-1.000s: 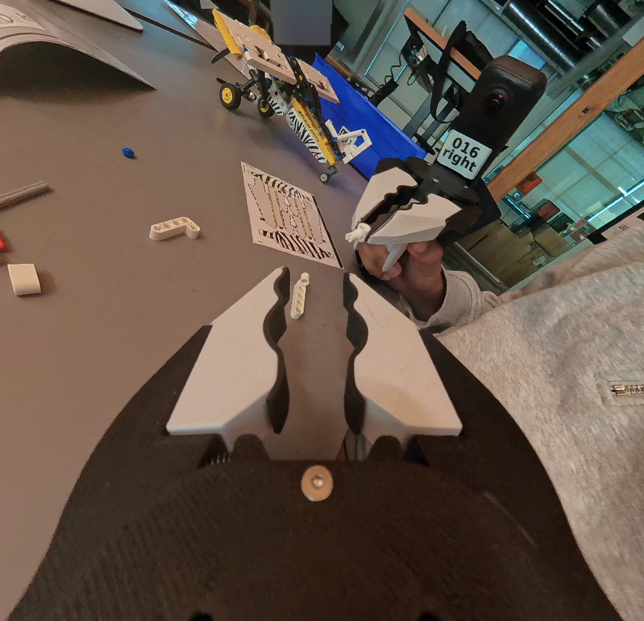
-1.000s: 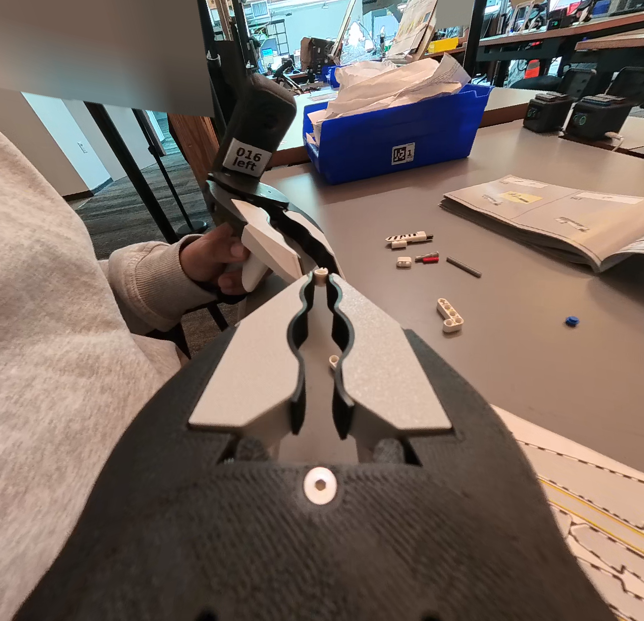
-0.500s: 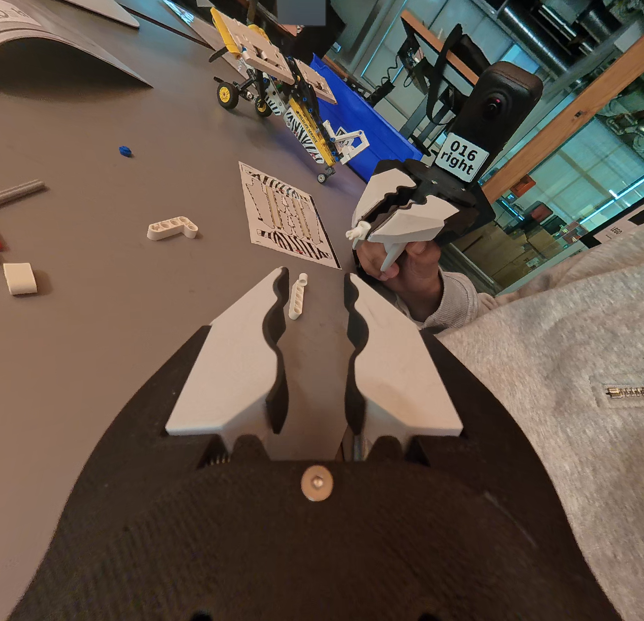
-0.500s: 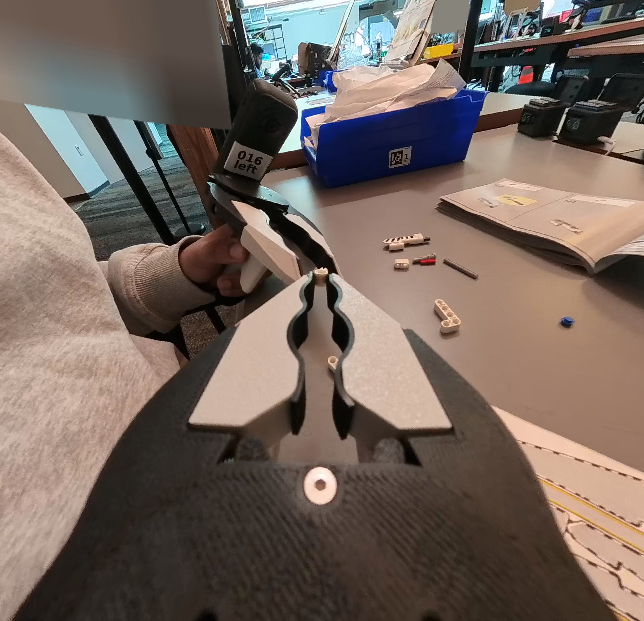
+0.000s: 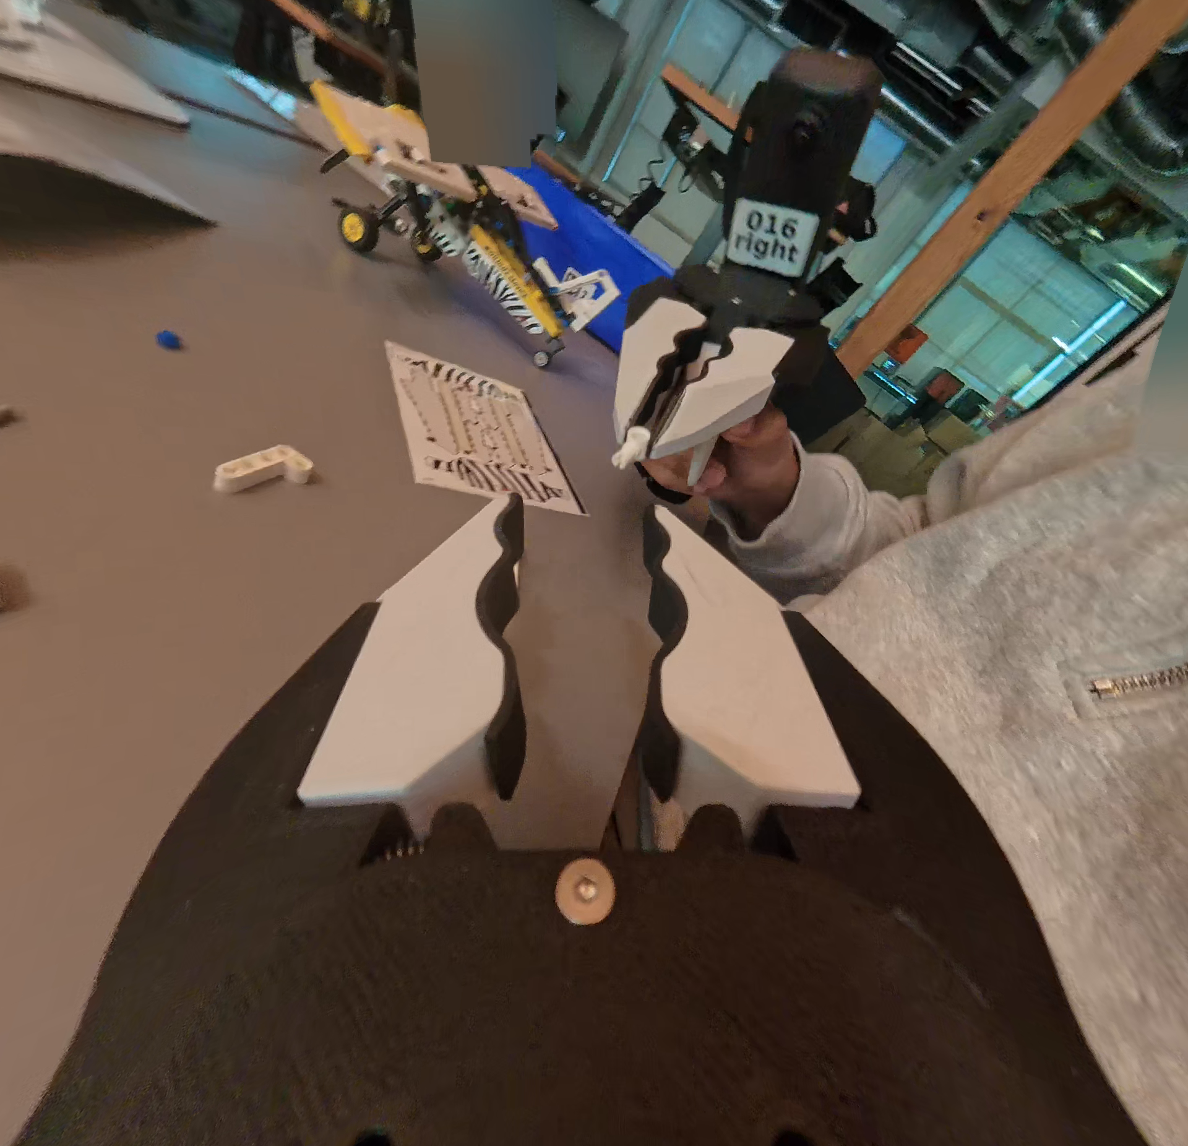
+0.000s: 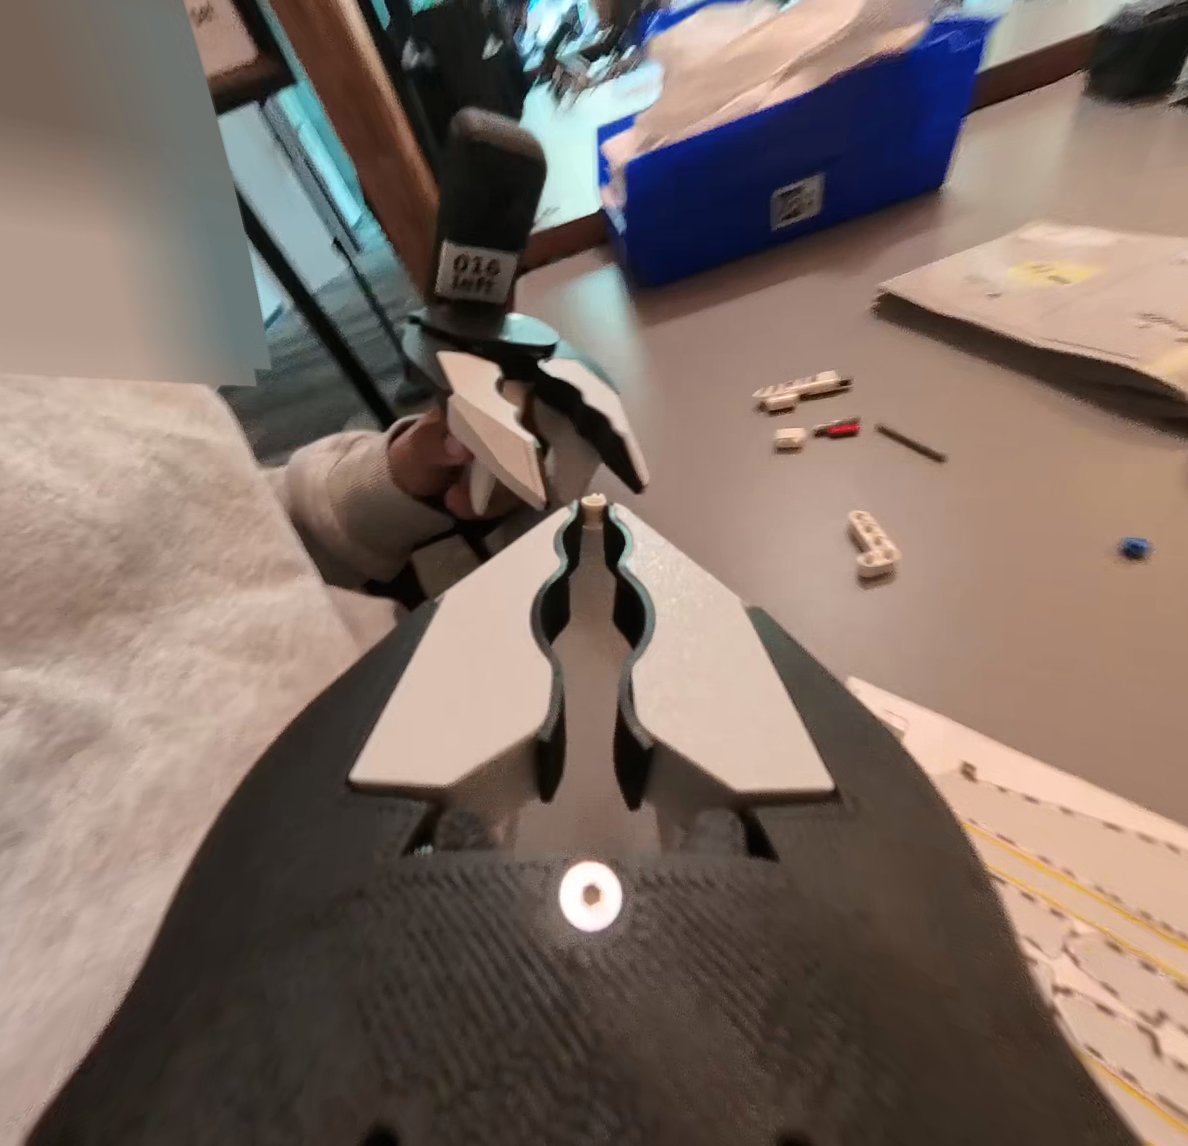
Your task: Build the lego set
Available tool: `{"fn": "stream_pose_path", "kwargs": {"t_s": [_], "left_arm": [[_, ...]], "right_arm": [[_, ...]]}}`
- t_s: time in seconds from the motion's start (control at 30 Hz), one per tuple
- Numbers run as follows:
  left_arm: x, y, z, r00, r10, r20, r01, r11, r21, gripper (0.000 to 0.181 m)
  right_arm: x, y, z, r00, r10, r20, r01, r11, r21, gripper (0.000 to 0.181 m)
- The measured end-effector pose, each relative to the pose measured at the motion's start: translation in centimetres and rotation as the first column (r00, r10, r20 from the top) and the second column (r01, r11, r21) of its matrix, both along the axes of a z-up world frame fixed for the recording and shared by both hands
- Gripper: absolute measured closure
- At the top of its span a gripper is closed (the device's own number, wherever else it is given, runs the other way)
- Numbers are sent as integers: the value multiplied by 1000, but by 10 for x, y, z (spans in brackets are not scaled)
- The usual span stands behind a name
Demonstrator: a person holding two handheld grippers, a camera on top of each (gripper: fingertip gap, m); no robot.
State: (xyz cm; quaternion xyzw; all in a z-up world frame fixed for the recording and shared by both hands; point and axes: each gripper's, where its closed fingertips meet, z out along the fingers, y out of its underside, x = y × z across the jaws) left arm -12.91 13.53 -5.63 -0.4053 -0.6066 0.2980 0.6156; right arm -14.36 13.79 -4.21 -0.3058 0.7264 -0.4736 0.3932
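Right hand-held gripper [image 6: 593, 516] pinches what looks like a white pin [image 6: 592, 507]; left hand-held gripper [image 5: 582, 517] gapes empty.

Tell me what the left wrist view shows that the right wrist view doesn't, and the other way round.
Only the left wrist view shows the lego plane with its yellow wheels.

Only the right wrist view shows the open instruction booklet, the red pin, the dark axle and the paper stuffed in the blue bin.

Both show the grey table, the white L-shaped beam, the blue stud, the sticker sheet, and the right gripper shut on a small white pin. The left gripper has its jaws open and empty.
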Motion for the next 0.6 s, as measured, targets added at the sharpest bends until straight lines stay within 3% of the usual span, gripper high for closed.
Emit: {"fn": "stream_pose_path", "kwargs": {"t_s": [0.13, 0.2, 0.4, 0.6], "left_arm": [[-4, 24, 9, 994, -96, -52, 93, 994, -59, 142], [-4, 35, 11, 985, -157, -74, 154, 987, -39, 140], [1, 29, 19, 981, -129, -142, 133, 991, 18, 149], [1, 24, 22, 981, -104, -161, 112, 993, 41, 176]], "right_arm": [[23, 17, 2, 983, 150, -108, -146, 988, 42, 176], [30, 21, 3, 978, 187, -90, -182, 981, 60, 176], [27, 15, 7, 986, 148, 74, -156, 981, 112, 176], [17, 16, 9, 983, 116, 145, -134, 983, 124, 177]]}}
